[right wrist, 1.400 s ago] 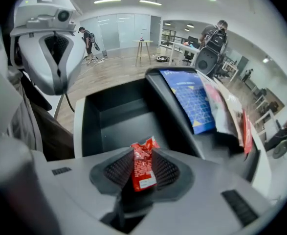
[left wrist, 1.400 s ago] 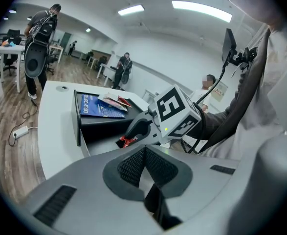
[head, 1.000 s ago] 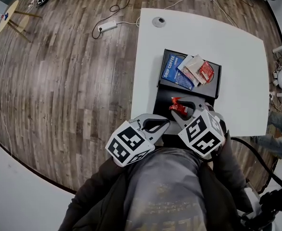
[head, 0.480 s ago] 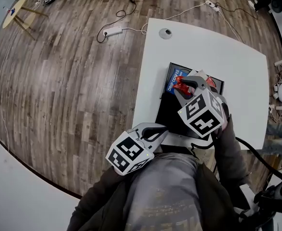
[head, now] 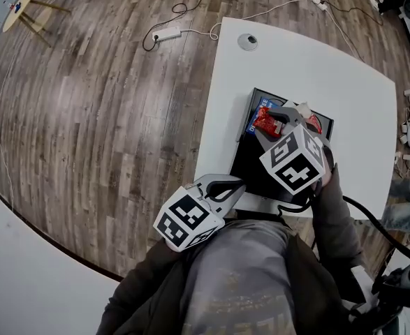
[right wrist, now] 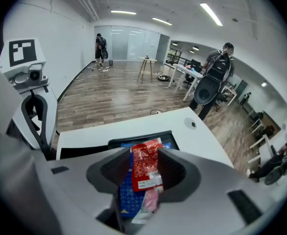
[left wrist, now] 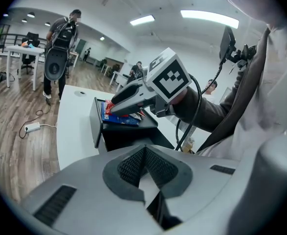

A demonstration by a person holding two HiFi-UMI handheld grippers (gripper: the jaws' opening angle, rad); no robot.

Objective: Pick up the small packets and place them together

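A red packet [head: 263,121] [right wrist: 145,170] hangs between the jaws of my right gripper [head: 270,116] [right wrist: 143,153], which have just been opening. The packet lies flat in the gap and the pads no longer squeeze it. It hovers over a black tray [head: 254,93] that holds a blue drip coffee packet [head: 262,103] [right wrist: 128,192] and other small packets [head: 313,122], mostly hidden by the gripper. In the left gripper view the right gripper [left wrist: 113,103] and red packet [left wrist: 114,106] sit above the tray. My left gripper [head: 237,183] [left wrist: 144,152] is shut and empty at the table's near edge.
The tray rests on a black box [head: 255,167] on the white table [head: 288,54]. A round grommet [head: 247,42] sits near the table's far left corner. Cables and a power strip [head: 167,34] lie on the wooden floor. People stand far off in the room.
My right gripper carried the red packet from the near side of the black box forward to above the tray. The left gripper stayed near the table edge.
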